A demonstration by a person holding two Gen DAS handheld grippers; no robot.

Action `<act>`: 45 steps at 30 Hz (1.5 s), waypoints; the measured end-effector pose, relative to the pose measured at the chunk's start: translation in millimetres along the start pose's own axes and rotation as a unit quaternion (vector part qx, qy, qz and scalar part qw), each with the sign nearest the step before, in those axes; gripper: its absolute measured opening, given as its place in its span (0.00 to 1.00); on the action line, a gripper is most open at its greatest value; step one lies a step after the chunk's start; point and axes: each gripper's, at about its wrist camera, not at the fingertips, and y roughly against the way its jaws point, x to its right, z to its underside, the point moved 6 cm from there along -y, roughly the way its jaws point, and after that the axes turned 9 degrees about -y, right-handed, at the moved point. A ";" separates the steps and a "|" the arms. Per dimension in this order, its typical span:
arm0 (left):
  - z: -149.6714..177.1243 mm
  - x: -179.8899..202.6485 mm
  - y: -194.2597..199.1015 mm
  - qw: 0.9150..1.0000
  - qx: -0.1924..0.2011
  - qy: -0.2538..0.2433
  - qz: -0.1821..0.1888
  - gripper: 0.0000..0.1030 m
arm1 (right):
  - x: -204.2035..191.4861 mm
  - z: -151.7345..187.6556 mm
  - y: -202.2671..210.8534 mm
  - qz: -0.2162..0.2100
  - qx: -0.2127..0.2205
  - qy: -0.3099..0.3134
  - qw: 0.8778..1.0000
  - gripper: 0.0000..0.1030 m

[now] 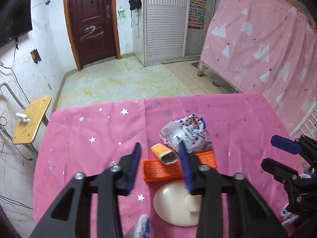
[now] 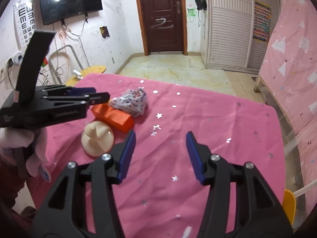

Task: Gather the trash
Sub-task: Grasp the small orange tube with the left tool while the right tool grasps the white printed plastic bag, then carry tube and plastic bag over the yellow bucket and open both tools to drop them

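Note:
On the pink star-print tablecloth lie a crumpled printed plastic wrapper, a small orange-labelled tube, an orange box and a cream dome-shaped lid. My left gripper is open, hovering above the orange box, with the tube between its fingers. In the right wrist view the left gripper sits over the orange box, next to the wrapper and cream lid. My right gripper is open and empty over bare cloth.
A yellow stool stands left of the table. A pink-covered bed frame runs along the right. A brown door and tiled floor lie beyond the table's far edge. A yellow chair is at the right front.

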 end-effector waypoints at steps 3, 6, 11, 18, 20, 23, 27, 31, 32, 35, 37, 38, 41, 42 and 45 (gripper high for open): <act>3.9 -4.7 -4.7 1.000 -0.008 0.008 0.012 0.10 | -7.5 -4.6 -6.8 -0.003 -0.004 0.005 1.000 0.52; 7.3 -11.7 -5.1 1.000 -0.006 0.016 0.017 0.10 | -14.4 -11.3 -15.0 -0.016 -0.008 0.001 1.000 0.55; 9.6 -26.7 -3.2 0.999 -0.001 0.031 0.020 0.10 | -28.0 -22.2 -35.7 -0.030 -0.021 0.002 0.999 0.55; 9.0 -53.0 -1.0 0.998 0.008 0.052 0.023 0.10 | -39.1 -43.0 -68.2 -0.041 -0.038 -0.013 0.998 0.62; 8.3 -58.2 1.5 0.998 0.013 0.057 0.023 0.10 | -43.0 -48.1 -76.4 -0.047 -0.044 -0.017 0.998 0.64; 6.9 -62.5 4.5 0.998 0.019 0.059 0.020 0.10 | -44.8 -53.1 -88.1 -0.048 -0.053 -0.018 0.997 0.69; 7.9 -65.0 7.2 0.998 0.023 0.062 0.020 0.10 | -47.6 -53.0 -106.3 -0.057 -0.077 -0.026 0.995 0.69; 8.2 -66.1 9.9 0.998 0.024 0.062 0.020 0.10 | -49.5 -48.4 -117.3 -0.062 -0.094 -0.031 0.993 0.67; 9.7 -67.5 11.5 0.998 0.025 0.061 0.019 0.10 | -51.6 -47.7 -117.6 -0.058 -0.093 -0.027 0.994 0.59; 9.3 -66.4 15.3 0.998 0.027 0.060 0.016 0.10 | -50.5 -47.5 -115.7 -0.055 -0.089 -0.024 0.994 0.47; 9.0 -64.9 19.3 0.998 0.029 0.061 0.013 0.10 | -49.2 -46.5 -113.8 -0.046 -0.082 -0.017 0.995 0.43; 8.9 -63.1 22.0 0.998 0.031 0.060 0.011 0.10 | -47.7 -46.5 -110.7 -0.046 -0.077 -0.018 0.996 0.41; 8.7 -56.4 29.7 0.998 0.034 0.054 0.008 0.10 | -44.9 -47.4 -101.1 -0.044 -0.066 -0.021 0.997 0.41; 7.5 -53.8 32.4 0.998 0.035 0.052 0.007 0.10 | -44.2 -48.0 -97.1 -0.045 -0.062 -0.023 0.997 0.41; 5.8 -52.1 41.2 0.998 0.039 0.045 0.006 0.10 | -38.9 -50.0 -83.1 -0.047 -0.051 -0.029 0.997 0.41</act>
